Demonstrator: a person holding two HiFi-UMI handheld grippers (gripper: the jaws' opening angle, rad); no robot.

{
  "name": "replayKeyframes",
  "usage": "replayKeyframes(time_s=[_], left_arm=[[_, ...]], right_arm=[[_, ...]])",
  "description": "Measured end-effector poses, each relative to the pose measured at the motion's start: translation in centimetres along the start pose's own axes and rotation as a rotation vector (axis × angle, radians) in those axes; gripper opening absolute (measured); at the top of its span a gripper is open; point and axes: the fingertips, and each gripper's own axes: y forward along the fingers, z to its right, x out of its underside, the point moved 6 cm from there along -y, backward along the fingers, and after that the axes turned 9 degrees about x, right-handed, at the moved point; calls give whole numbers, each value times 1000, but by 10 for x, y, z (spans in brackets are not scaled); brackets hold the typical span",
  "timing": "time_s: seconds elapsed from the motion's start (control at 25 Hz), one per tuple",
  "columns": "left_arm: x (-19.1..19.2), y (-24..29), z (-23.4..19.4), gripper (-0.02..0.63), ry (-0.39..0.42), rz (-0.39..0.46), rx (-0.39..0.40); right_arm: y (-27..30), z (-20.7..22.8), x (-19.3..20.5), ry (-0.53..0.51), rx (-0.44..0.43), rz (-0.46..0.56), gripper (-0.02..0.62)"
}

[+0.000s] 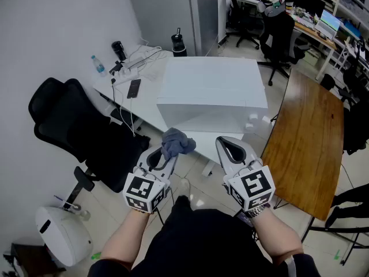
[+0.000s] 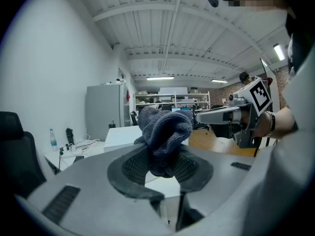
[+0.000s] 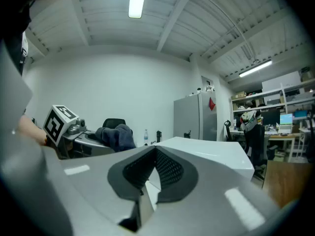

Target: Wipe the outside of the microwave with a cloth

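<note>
- Head view: the white microwave (image 1: pixel 210 94) stands on the white bench (image 1: pixel 149 100), its front face close to the bench's near edge.
  - The left gripper (image 1: pixel 163 157) pinches a bunched grey-blue cloth (image 1: pixel 177 143), which is held in the air short of that front face and touches nothing.
  - The right gripper (image 1: pixel 230 149) is beside it, pressed together and empty.
  - Both forearms reach forward side by side, with the grippers near level and tipped slightly down.
  - A black office chair (image 1: pixel 75 126) stands off the bench's left side and a wooden table (image 1: pixel 308 137) off its right.
- Left gripper view: the pads clamp the lower folds of the cloth (image 2: pixel 165 132), and most of it bulges loose above the left gripper (image 2: pixel 160 168).
  - Risk: with so little cloth pinched, dragging it over a panel could pull it free.
  - Risk: the wad could also roll back and let the hard fingertips scrape the casing.
- Right gripper view: the right gripper (image 3: pixel 155 168) has its pads meeting, with nothing between them.
  - The microwave (image 3: pixel 206 154) lies ahead and to the right, and the cloth (image 3: pixel 115 136) is off to the left.
  - Risk: a firm wipe toward the far edge might slide the microwave across the bench, since nothing braces it.
  - The free gripper looks well placed to steady a side panel.
</note>
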Motion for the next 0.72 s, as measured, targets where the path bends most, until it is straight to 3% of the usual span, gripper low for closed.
replayKeyframes(time_s=[0.72], left_arm=[[64, 25, -152, 107, 16, -145, -150]], right_arm=[[115, 5, -16, -32, -30, -12, 2]])
